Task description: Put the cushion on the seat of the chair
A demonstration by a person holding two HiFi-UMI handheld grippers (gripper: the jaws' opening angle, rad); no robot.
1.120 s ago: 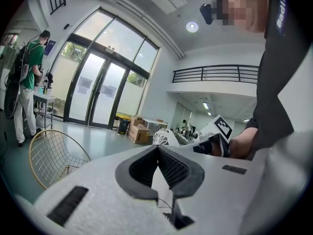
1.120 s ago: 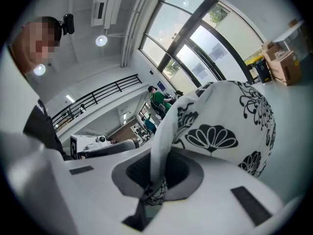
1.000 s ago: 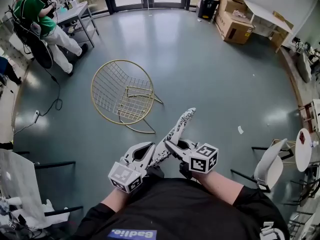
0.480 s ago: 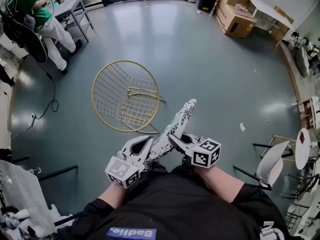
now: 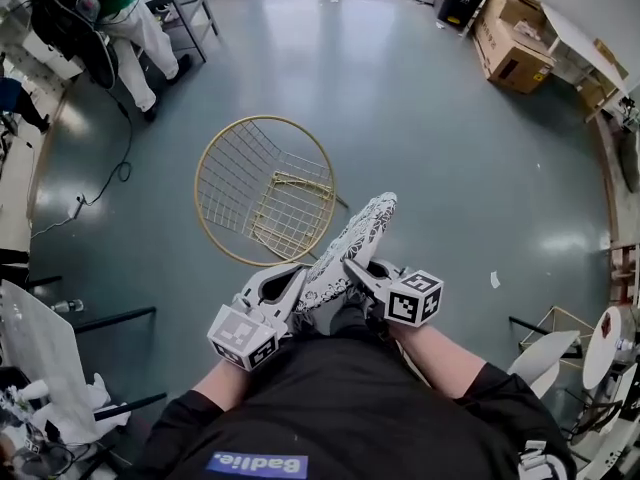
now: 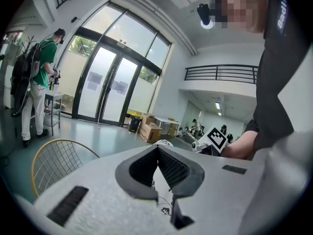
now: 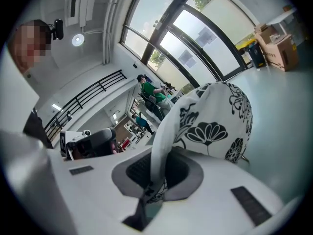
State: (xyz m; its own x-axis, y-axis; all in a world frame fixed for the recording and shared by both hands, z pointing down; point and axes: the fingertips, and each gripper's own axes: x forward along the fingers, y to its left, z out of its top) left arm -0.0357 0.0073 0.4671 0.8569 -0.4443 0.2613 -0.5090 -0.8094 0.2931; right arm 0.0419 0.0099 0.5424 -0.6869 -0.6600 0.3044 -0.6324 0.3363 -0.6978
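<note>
A black-and-white flowered cushion (image 5: pixel 358 238) is held on edge between both grippers, just in front of my body. My left gripper (image 5: pixel 303 288) is shut on its near left edge, and my right gripper (image 5: pixel 350 271) is shut on its near right edge. In the left gripper view the left gripper (image 6: pixel 158 151) pinches a thin flowered edge. The cushion (image 7: pixel 215 126) rises out of the right gripper (image 7: pixel 157 173) in the right gripper view. The gold wire chair (image 5: pixel 262 186) stands on the floor just beyond and left of the cushion, its seat (image 5: pixel 292 215) bare. The chair's round back (image 6: pixel 51 160) also shows at the left of the left gripper view.
A person in green (image 5: pixel 125 3) stands by a table at the far left. A cable (image 5: pixel 112 173) lies on the floor left of the chair. Cardboard boxes (image 5: pixel 515 53) sit at the far right. A white chair (image 5: pixel 545 353) stands at the near right, and a scrap of paper (image 5: pixel 494 279) lies on the floor.
Both grippers have carried the cushion forward, and its tip now reaches the chair's near right edge. Both grips are unchanged.
</note>
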